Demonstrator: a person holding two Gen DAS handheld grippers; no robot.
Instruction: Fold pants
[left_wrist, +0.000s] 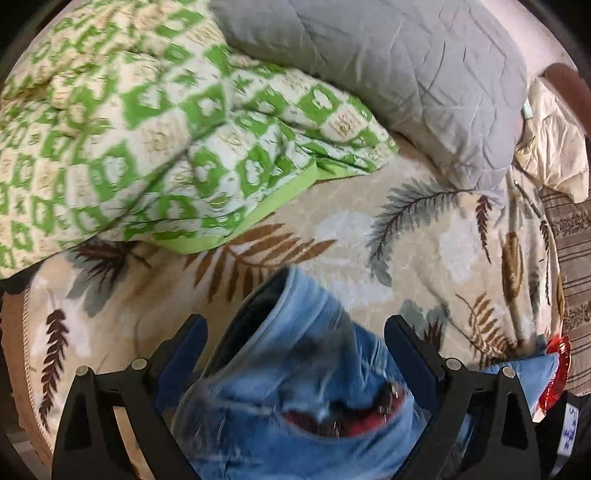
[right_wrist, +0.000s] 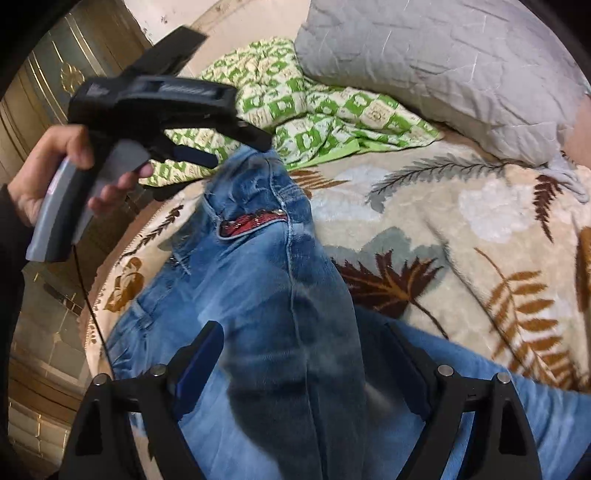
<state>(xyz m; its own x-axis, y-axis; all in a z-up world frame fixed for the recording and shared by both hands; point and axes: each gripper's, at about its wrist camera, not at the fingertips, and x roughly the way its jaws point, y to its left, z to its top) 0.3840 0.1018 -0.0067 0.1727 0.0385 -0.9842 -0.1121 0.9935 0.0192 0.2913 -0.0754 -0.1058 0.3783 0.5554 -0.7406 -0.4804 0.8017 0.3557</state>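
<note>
Bedspread (right_wrist: 461, 221), leaf print, w/ jeans (right_wrist: 266, 280) across it. My left gripper (left_wrist: 295, 334) spread, leg cuff betw. fingers; right gripper (right_wrist: 306, 350) spread over jeans.

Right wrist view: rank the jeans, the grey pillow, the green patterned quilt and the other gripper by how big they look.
1. Jeans, largest, though nearest the camera.
2. Grey pillow.
3. and 4. Green patterned quilt and left gripper look alike in area; the quilt is partly hidden, so I won't rank them.

Black claw (right_wrist: 236, 147), blue pads (right_wrist: 199, 363), grey handle (right_wrist: 70, 206), seemingly dark sleeve (right_wrist: 9, 240)
</note>
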